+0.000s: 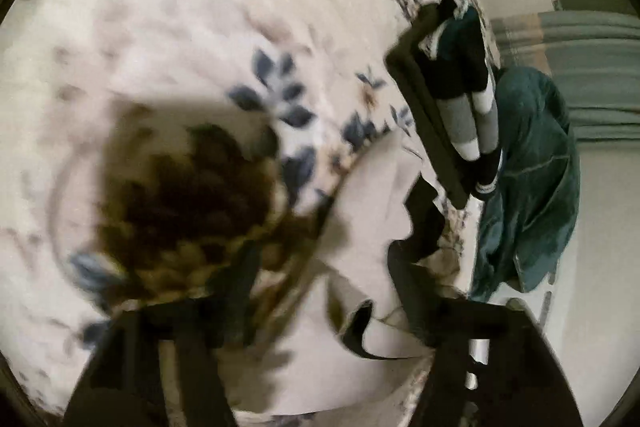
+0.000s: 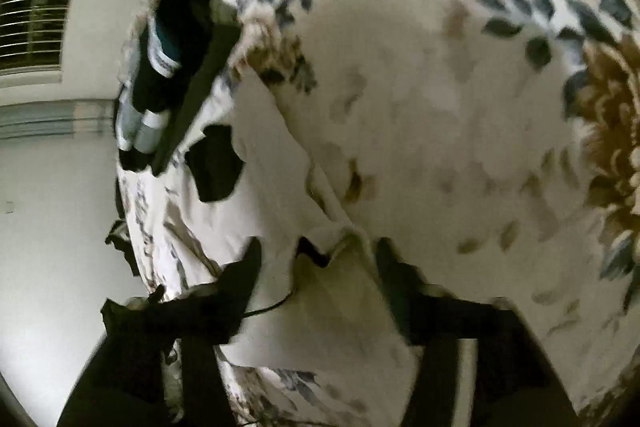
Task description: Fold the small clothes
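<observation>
Closest to the left gripper [image 1: 320, 343], a pale cloth [image 1: 360, 227] lies on the flowered bedspread [image 1: 180, 27], running up between the 2 fingers. The fingers stand apart, the right one touching or pinning a dark-edged corner of the cloth; whether anything is truly clamped is hard to tell through the blur.

The right gripper [image 2: 320, 291] sits over the same pale cloth [image 2: 272, 163], its fingers also spread, with a folded corner lying between them. It does not look pinched, though the tips are smeared.

Judging by this, the cloth is partly folded: 1 edge appears doubled over, but it is not yet a neat packet, so at least 1 more fold and a smoothing seem left.

Further off, a dark tray [image 1: 424, 107] near the bed's edge holds rolled socks [image 1: 468, 123], apparently finished pieces. Beyond it, a green garment [image 1: 532, 179] hangs over the edge, seemingly waiting.

The cloth's far end is lost under dark patches I cannot identify, and the bedspread's print blurs into the cloth's outline. The window [image 2: 32, 27] and wall are cut off by the lens rim.
</observation>
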`<state>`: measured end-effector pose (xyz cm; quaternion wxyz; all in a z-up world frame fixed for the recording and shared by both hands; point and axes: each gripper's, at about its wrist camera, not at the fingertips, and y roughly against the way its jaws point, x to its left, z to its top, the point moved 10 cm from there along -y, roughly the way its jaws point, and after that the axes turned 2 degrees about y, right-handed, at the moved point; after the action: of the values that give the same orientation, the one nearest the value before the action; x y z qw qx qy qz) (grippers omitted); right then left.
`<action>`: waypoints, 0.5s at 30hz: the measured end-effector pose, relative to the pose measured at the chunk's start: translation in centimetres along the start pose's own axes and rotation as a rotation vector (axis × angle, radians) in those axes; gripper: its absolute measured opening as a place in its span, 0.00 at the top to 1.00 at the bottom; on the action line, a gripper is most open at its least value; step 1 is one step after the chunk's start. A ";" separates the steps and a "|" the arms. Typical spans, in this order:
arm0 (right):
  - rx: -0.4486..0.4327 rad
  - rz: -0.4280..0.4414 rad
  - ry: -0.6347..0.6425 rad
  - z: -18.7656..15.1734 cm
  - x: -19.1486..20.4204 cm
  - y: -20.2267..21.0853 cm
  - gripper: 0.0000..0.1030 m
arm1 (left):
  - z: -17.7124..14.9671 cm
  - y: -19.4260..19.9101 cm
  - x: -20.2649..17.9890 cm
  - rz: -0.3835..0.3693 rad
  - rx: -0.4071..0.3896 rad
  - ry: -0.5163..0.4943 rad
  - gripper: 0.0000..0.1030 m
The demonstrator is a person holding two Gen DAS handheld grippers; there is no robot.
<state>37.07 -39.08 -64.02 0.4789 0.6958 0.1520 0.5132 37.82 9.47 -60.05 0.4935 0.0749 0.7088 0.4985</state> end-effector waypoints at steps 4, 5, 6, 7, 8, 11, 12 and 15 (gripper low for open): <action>0.022 -0.076 0.071 -1.1 -0.7 -0.7 0.36 | -1.7 -0.2 1.3 0.131 0.013 -0.122 0.37; 0.041 -0.121 0.113 -1.4 -0.8 -1.4 0.36 | -2.4 -0.8 1.1 0.151 0.037 -0.169 0.37; 0.058 -0.153 0.147 -1.6 -0.7 -2.1 0.36 | -3.1 -1.7 0.7 0.168 0.062 -0.215 0.37; 0.078 -0.190 0.188 -1.8 -0.5 -3.1 0.36 | -3.9 -2.7 0.4 0.202 0.087 -0.265 0.37; 0.092 -0.216 0.223 -1.8 -0.2 -3.9 0.36 | -4.2 -3.5 0.2 0.233 0.103 -0.301 0.37; 0.059 -0.265 0.246 0.2 1.1 -6.2 0.36 | -3.3 -6.7 -1.1 0.279 0.109 -0.335 0.37; 0.031 -0.269 0.224 1.3 1.4 -6.5 0.36 | -2.1 -7.7 -1.3 0.302 0.094 -0.321 0.37; -0.034 -0.236 0.118 3.8 1.8 -6.1 0.36 | 1.0 -7.8 -1.5 0.288 0.041 -0.244 0.37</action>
<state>42.84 -36.71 -68.08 0.5378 0.6335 0.2518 0.4959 42.41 5.38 -65.26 0.4977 0.2456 0.6355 0.5367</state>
